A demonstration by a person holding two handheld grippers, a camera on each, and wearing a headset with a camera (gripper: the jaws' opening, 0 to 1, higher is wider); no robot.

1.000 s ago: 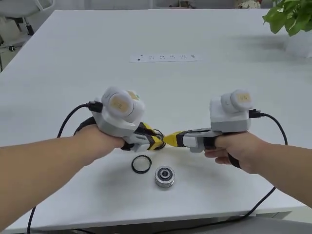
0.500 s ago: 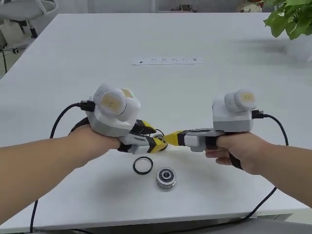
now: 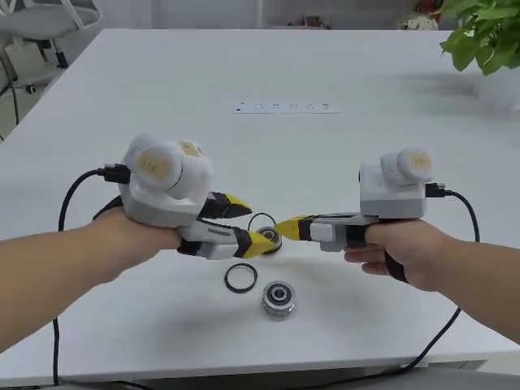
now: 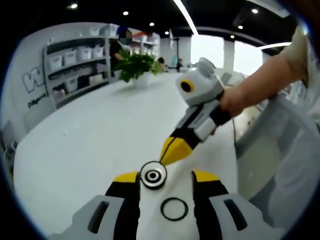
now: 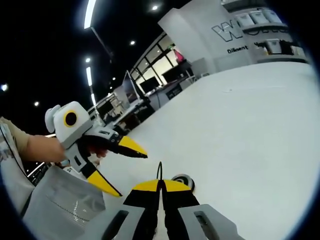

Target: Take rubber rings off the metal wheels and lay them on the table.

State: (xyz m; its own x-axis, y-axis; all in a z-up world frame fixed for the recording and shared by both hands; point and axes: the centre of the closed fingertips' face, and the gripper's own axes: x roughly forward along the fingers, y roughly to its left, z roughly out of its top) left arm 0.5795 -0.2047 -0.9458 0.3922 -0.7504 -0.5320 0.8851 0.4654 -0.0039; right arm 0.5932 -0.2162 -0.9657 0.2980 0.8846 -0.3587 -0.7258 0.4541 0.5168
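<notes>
My left gripper (image 3: 250, 224) (image 4: 165, 176) stands open, its yellow jaws spread wide. A small metal wheel (image 3: 270, 238) (image 4: 153, 175) sits between them, close to one jaw tip; whether it rests on the table I cannot tell. My right gripper (image 3: 286, 230) (image 5: 160, 185) is shut on a thin black rubber ring (image 3: 262, 214) (image 5: 160, 170), which stands up from its tips just beside that wheel (image 5: 183, 181). Nearer me on the table lie a loose black ring (image 3: 240, 277) (image 4: 174, 208) and a second wheel (image 3: 278, 297).
The white table (image 3: 366, 146) stretches far ahead, with a socket strip (image 3: 288, 106) set in its middle. A potted plant (image 3: 483, 32) stands at the far right. Black cables (image 3: 69, 203) trail from both grippers. The table's front edge is close below the wheels.
The left gripper's jaws have opened and it has drawn back to the left. The black ring now stands free in the right gripper's tips, beside the wheel.
</notes>
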